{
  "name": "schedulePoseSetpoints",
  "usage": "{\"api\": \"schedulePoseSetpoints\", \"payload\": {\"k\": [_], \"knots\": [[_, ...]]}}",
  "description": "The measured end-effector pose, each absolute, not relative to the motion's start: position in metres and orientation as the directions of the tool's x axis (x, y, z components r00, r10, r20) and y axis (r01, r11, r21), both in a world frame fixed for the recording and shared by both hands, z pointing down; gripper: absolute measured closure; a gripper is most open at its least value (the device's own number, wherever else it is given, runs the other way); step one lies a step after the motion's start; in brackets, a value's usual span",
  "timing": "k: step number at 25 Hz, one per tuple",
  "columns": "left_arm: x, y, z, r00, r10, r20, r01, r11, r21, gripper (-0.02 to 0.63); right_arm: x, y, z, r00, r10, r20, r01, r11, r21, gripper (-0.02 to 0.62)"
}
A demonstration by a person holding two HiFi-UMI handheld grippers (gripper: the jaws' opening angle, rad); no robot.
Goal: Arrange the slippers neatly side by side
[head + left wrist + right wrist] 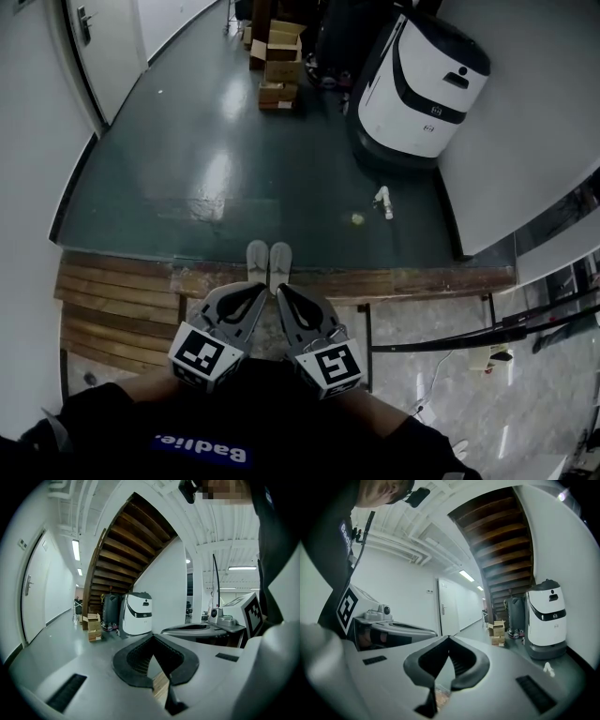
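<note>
Two pale grey slippers, the left one (257, 256) and the right one (279, 259), lie side by side with toes pointing away, at the near edge of the dark green floor by the wooden step (394, 281). Just short of them, my left gripper (264, 289) and right gripper (280, 289) are held close together in front of my body. Both are shut and hold nothing. In the left gripper view the jaws (152, 637) meet at the tip. The right gripper view shows the same closed tip (449, 638). Neither gripper view shows the slippers.
A large white machine (422, 84) stands at the far right beside a white wall. Stacked cardboard boxes (279, 66) sit at the far end. A small white object (383, 202) and a yellowish scrap (357, 219) lie on the floor. Wooden stair treads (112, 309) are at my left.
</note>
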State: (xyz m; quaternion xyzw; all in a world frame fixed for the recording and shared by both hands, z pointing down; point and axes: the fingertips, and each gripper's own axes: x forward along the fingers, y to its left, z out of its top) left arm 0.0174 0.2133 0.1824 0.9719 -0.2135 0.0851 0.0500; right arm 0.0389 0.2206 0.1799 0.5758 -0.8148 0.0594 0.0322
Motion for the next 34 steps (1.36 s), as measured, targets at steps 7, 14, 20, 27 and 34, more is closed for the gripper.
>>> {"api": "schedulePoseSetpoints", "payload": {"k": [7, 14, 20, 27, 34], "knots": [[0.007, 0.224, 0.167, 0.907, -0.384, 0.176, -0.396, -0.917, 0.042, 0.604, 0.023, 0.220, 0.168, -0.348, -0.930, 0.114, -0.937, 0.342, -0.072, 0.596], [0.006, 0.217, 0.155, 0.904, -0.412, 0.111, -0.417, -0.909, 0.021, 0.604, 0.017, 0.215, 0.160, -0.360, -0.927, 0.101, -0.933, 0.359, -0.030, 0.597], [0.006, 0.207, 0.167, 0.898, -0.410, 0.157, -0.421, -0.906, 0.041, 0.604, 0.021, 0.207, 0.163, -0.359, -0.928, 0.103, -0.933, 0.359, -0.020, 0.597], [0.010, 0.200, 0.176, 0.898, -0.405, 0.171, -0.419, -0.906, 0.054, 0.604, 0.026, 0.202, 0.167, -0.353, -0.930, 0.099, -0.935, 0.353, -0.016, 0.597], [0.016, 0.191, 0.180, 0.903, -0.397, 0.166, -0.412, -0.909, 0.063, 0.604, 0.029, 0.192, 0.171, -0.351, -0.929, 0.116, -0.936, 0.352, -0.010, 0.597]]}}
